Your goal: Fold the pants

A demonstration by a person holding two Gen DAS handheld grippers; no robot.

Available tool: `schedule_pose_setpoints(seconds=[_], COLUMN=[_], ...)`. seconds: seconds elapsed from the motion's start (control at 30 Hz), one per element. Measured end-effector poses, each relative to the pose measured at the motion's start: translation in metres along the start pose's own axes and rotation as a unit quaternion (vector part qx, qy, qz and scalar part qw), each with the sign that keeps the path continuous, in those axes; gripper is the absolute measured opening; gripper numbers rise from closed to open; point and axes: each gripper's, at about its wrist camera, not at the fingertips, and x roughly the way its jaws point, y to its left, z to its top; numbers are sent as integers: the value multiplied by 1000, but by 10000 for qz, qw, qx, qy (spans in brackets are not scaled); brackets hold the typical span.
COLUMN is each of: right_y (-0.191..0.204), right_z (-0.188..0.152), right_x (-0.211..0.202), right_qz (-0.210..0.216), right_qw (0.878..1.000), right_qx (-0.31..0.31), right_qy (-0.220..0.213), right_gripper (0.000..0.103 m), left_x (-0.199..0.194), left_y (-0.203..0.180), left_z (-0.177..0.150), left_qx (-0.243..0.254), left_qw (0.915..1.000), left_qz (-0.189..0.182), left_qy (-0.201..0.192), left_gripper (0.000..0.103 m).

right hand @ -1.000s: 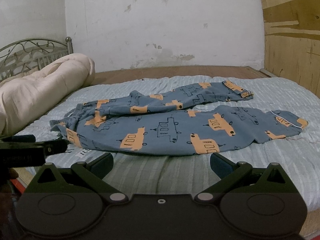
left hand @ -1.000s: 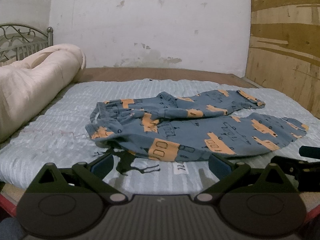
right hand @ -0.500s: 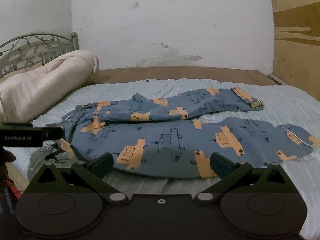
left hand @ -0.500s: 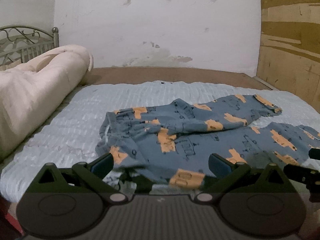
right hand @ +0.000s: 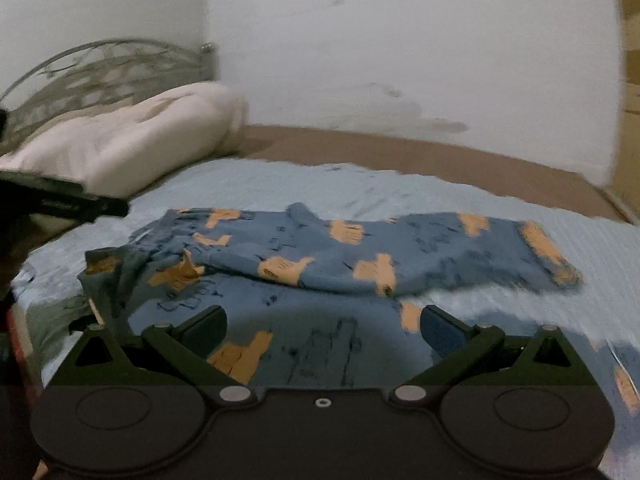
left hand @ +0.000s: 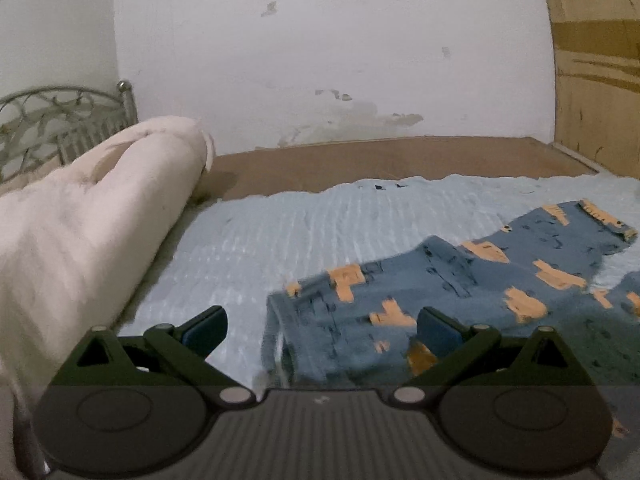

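Blue pants (right hand: 360, 256) whole from right wrist, cropped from left.

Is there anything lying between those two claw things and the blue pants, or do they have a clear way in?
Nothing visible blocks them. The left gripper is open just in front of the waist end of the pants, and the right gripper is open over a pant leg. The rolled white quilt lies off to the side on the bed.

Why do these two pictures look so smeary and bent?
Right wrist view: motion blur smears the pants and headboard. Left wrist view: milder blur. Both: fisheye lens bows the wall edges, corners go black, light is dim; the open tongs stay sharp.
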Motion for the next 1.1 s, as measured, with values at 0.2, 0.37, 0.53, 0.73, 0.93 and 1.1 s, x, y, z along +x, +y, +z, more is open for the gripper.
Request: schedule_pose_setpoints(seconds=[0.2,0.37,0.53,0.73,0.93,1.1], right_y=[-51,-82,-93,-95,-90,-100], right_z=[48,80,106,127,132,134], right_x=[62,122,186,250,284,294], right_qz=[777,889,990,1393,1711,1873], right_qw=[9957,9911,9806,9630,9416,9353], right_qx=[-178,-603,-1233,-1775,-2139,-2053], right_qy=[473,785,1161,1472,1960,2189], right_gripper=[102,102,99,85,57,52], left_x=[57,117,171,212,239,248], left_y=[1,2,12,22,37,45], left_z=[29,38,37,40,49,53], left_qx=[668,1142,1245,1413,1395,1373], left_qw=[9977,9928,9885,9778,9680,9506], left_qz=[-125,-320,-724,-1367,-1783,-2299], left_qy=[-44,164,455,718,1080,1569], left_gripper=[103,103,103,103,101,83])
